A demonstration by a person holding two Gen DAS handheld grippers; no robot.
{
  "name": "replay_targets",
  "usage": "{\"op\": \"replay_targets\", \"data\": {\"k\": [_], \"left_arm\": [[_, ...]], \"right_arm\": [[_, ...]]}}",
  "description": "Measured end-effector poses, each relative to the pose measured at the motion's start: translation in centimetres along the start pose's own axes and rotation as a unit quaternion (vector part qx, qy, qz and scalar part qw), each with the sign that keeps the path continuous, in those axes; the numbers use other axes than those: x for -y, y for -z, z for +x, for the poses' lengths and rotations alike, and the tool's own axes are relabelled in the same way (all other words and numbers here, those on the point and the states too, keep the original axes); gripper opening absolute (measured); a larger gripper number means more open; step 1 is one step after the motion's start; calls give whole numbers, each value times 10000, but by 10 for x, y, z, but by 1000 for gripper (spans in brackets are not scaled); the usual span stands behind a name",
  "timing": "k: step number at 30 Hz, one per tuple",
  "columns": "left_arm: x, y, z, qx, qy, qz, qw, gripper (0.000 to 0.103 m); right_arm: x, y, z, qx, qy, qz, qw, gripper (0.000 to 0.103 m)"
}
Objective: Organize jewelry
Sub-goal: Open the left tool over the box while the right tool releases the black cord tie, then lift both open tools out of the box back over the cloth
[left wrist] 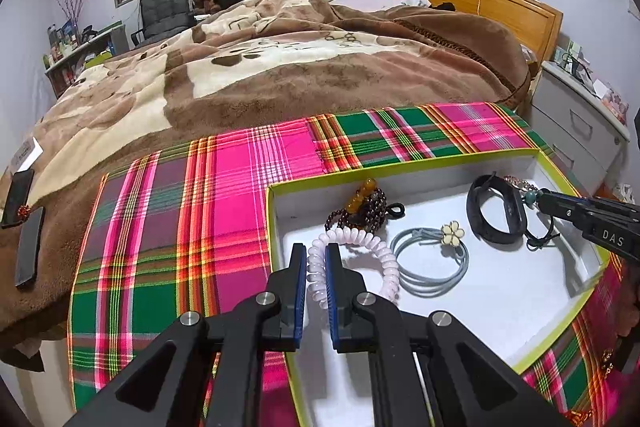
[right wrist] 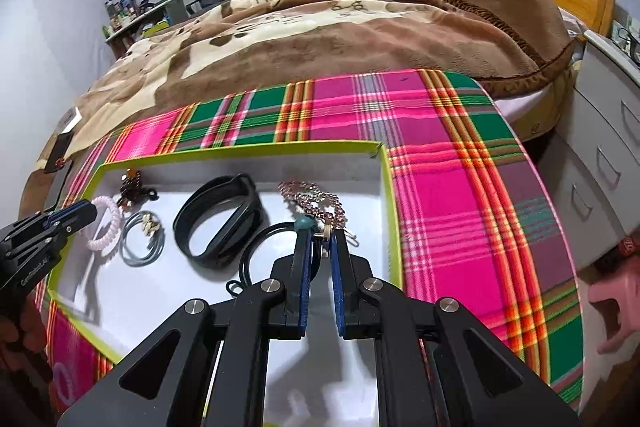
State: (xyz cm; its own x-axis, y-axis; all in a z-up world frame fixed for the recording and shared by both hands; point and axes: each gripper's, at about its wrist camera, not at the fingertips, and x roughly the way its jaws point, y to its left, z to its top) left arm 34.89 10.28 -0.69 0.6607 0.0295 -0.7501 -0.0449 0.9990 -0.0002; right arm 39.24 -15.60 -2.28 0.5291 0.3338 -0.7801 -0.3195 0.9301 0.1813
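Observation:
A white box with a lime rim (left wrist: pixel 400 169) (right wrist: pixel 240 149) lies on a plaid cloth. In it are a pink spiral hair tie (left wrist: pixel 384 259) (right wrist: pixel 112 227), a grey-blue hair band with a cream flower (left wrist: pixel 432 267) (right wrist: pixel 140 239), dark bead bracelets with amber beads (left wrist: pixel 360 207) (right wrist: pixel 132 187), a black wristband (left wrist: pixel 496 215) (right wrist: pixel 216 223) and a pink bead chain (right wrist: pixel 316 203). My left gripper (left wrist: pixel 317 255) is shut on the pink spiral hair tie. My right gripper (right wrist: pixel 320 241) (left wrist: pixel 544 197) is shut on a black cord necklace with a teal bead (right wrist: pixel 304 225).
The plaid cloth (left wrist: pixel 224 211) (right wrist: pixel 460 187) covers the bed's near edge, with a brown blanket (left wrist: pixel 280 67) behind. Two dark phones (left wrist: pixel 28 247) lie at the left. A white drawer unit (left wrist: pixel 576 123) (right wrist: pixel 608 131) stands at the right.

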Motion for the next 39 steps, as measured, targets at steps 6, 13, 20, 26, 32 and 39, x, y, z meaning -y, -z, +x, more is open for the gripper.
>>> {"op": "replay_targets", "data": {"k": [6, 13, 20, 26, 32, 39], "left_arm": [[-3, 1, 1, 40, 66, -40, 10000, 9], [-4, 4, -8, 196, 119, -59, 9997, 9], [-3, 9, -24, 312, 188, -46, 9993, 10], [0, 19, -57, 554, 253, 22, 9981, 10], [7, 40, -98, 804, 386, 13, 9960, 10], [19, 76, -147, 1058, 444, 38, 9934, 10]], "right_arm": [[-1, 0, 0, -24, 10, -3, 10000, 10], [-7, 3, -6, 49, 29, -99, 9999, 16], [-17, 8, -22, 208, -16, -267, 9994, 17], [-21, 18, -52, 453, -122, -309, 9984, 17], [-27, 41, -94, 741, -261, -329, 9964, 18], [-32, 80, -137, 995, -446, -281, 9936, 32]]}}
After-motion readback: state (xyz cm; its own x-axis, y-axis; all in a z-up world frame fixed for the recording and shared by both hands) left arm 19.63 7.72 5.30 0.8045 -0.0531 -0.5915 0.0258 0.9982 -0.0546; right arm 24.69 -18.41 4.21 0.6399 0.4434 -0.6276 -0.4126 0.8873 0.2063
